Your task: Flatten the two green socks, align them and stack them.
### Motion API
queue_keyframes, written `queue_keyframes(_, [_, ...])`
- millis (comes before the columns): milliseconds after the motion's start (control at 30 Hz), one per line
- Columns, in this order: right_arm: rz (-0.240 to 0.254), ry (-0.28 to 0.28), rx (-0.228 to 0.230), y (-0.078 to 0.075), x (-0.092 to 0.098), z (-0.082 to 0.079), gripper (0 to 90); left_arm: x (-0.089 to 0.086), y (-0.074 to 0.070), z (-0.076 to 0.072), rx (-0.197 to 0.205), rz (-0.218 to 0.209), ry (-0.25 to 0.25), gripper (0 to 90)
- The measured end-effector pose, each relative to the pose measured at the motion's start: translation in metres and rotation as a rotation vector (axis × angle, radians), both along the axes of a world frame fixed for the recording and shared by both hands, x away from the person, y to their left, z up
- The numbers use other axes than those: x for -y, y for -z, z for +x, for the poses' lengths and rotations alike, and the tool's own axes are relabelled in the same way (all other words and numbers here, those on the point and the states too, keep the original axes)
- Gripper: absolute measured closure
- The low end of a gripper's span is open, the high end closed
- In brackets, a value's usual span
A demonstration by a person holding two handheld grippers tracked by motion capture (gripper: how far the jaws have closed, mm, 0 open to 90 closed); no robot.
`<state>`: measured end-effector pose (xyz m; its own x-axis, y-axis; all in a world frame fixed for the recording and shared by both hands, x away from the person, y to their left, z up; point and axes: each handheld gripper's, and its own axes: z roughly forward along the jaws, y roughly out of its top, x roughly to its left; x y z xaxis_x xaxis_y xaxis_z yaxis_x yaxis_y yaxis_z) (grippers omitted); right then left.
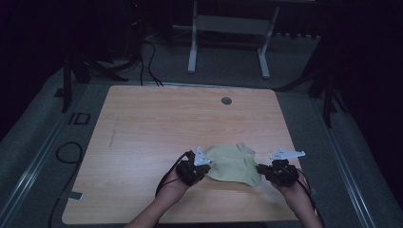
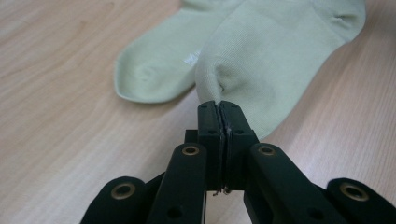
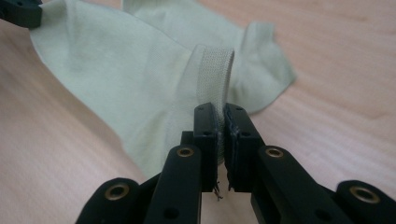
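Two pale green socks lie overlapped near the front of the wooden table [image 1: 157, 118]. The upper sock [image 1: 235, 168] [image 2: 271, 60] [image 3: 116, 79] is stretched between both grippers. My left gripper [image 1: 205, 167] [image 2: 219, 105] is shut on its toe end. My right gripper [image 1: 262, 170] [image 3: 220, 109] is shut on the ribbed cuff [image 3: 215, 70], which stands up in a loop above the jaws. The lower sock [image 1: 233, 151] [image 2: 159, 70] [image 3: 261, 60] lies flat under it. The left gripper's jaw [image 3: 18, 11] appears at the top left of the right gripper view.
A round grommet hole [image 1: 226, 100] sits near the table's far edge. A white desk frame [image 1: 228, 42] stands on the floor behind the table. Cables [image 1: 66, 152] lie on the floor at the left. Bare tabletop stretches to the left and back.
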<state>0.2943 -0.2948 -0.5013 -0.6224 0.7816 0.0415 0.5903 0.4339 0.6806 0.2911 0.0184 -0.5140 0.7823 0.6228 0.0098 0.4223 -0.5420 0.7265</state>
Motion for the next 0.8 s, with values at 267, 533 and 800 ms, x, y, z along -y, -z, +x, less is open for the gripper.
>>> queue_keyframes(267, [0.033, 0.02, 0.002, -0.01, -0.001, 0.028, 84.2, -0.004, -0.01, 0.027, 0.002, 0.022, -0.051, 87.8])
queue_keyframes(533, [0.017, 0.07, -0.041, 0.0, -0.002, 0.059, 84.0, 0.005, -0.01, 0.045, 0.018, 0.042, -0.082, 87.8])
queue_keyframes(800, [-0.018, 0.076, -0.061, 0.01, -0.003, 0.081, 83.6, 0.009, 0.009, 0.057, 0.0, 0.04, -0.12, 87.7])
